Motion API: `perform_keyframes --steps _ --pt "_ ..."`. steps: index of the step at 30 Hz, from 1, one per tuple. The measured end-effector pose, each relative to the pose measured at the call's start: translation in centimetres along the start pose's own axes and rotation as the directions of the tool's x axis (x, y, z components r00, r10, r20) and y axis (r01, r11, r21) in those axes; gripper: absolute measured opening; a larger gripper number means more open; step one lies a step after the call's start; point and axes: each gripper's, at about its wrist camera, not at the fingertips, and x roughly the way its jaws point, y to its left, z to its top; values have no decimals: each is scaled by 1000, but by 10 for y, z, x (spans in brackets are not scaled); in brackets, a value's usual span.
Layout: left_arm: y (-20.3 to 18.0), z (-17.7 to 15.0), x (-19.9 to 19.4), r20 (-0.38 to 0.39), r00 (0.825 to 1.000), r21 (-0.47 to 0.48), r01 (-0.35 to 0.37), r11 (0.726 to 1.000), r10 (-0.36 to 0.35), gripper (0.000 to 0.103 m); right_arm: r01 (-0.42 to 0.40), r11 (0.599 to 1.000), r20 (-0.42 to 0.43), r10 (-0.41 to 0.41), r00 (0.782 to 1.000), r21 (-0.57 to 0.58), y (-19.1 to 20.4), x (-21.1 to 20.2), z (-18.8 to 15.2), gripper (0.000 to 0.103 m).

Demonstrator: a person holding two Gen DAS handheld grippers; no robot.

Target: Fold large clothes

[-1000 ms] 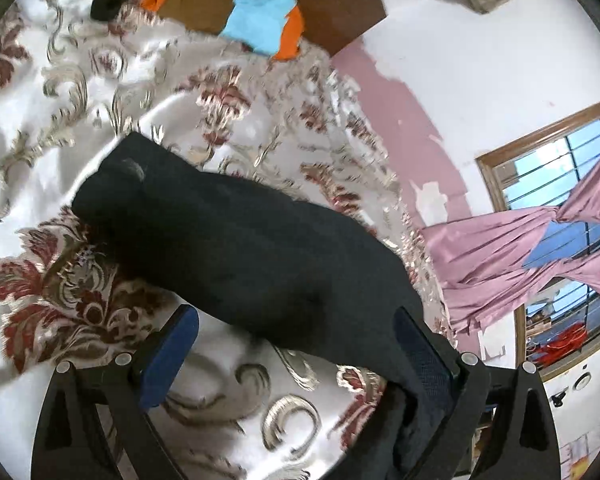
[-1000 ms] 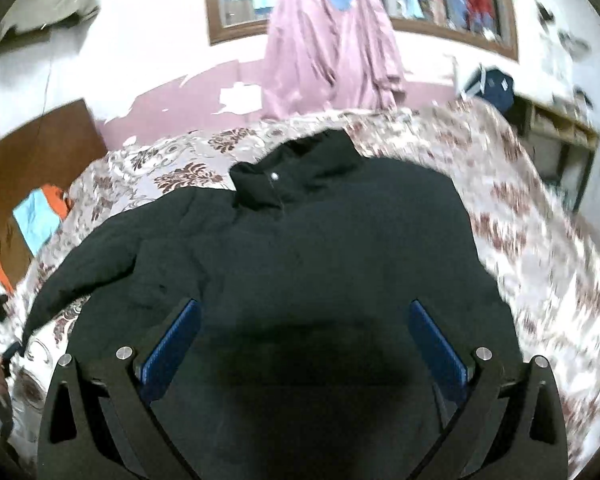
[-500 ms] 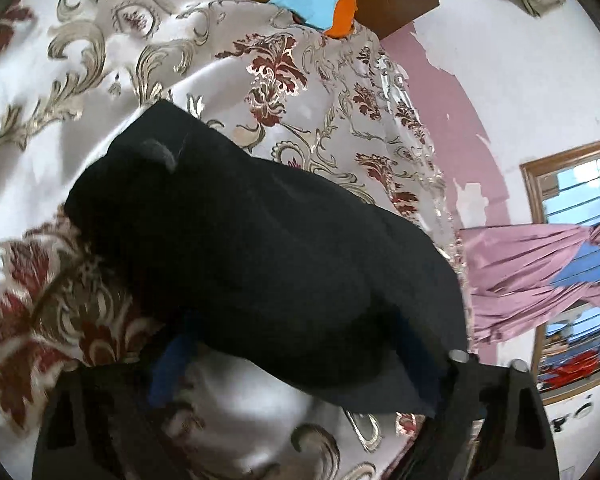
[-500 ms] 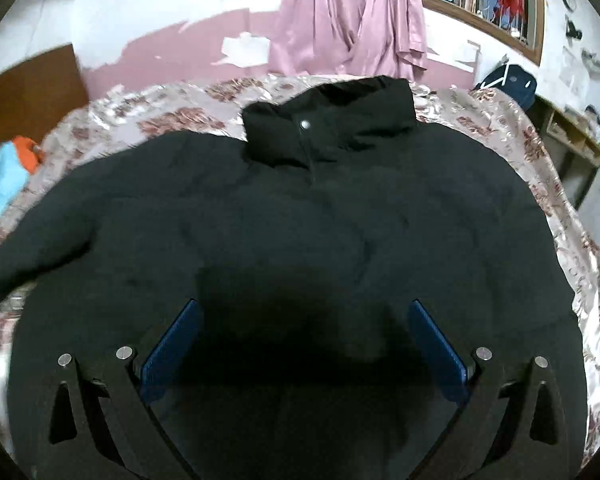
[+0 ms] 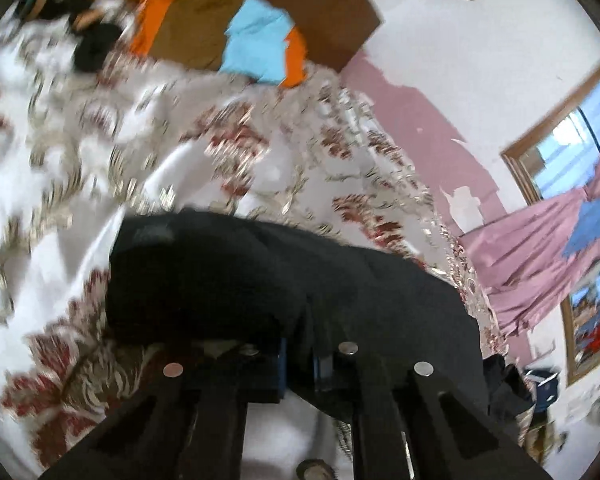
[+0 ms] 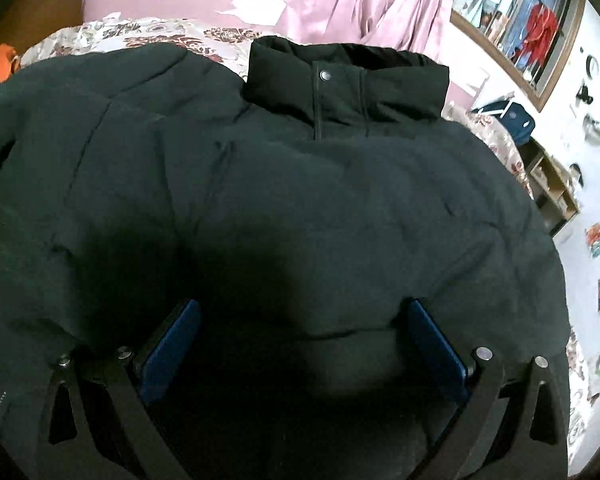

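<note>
A large black padded jacket [image 6: 300,200] lies face up on a flowered bedspread [image 5: 80,184], its stand-up collar [image 6: 344,80] with a snap button at the far end. In the left wrist view its left sleeve [image 5: 228,280] stretches across the bed, cuff toward the left. My left gripper [image 5: 300,364] is shut on the sleeve's black fabric, which bunches between the blue pads. My right gripper [image 6: 300,344] hovers low over the jacket's lower body, jaws wide open, fabric bulging between the blue pads [image 6: 168,348] but not pinched.
A brown headboard [image 5: 220,12] with orange and light-blue clothes [image 5: 260,48] stands at the far end of the bed. Pink curtains [image 5: 548,248] hang at a window. A shelf unit [image 6: 552,184] and a blue bag [image 6: 512,116] stand right of the bed.
My left gripper went from wide open around the sleeve to shut on it. My right gripper came down and forward, closer to the jacket body, still open.
</note>
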Motion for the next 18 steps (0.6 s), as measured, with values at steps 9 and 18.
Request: perform_keyframes --steps 9,18 --pt "-65 8 -65 209 969 312 63 948 -133 7 -117 973 167 84 982 199 -67 -73 -4 102" --pt "-141 -52 -124 221 930 632 92 770 -293 7 -96 988 170 75 983 121 -125 -102 -41 101"
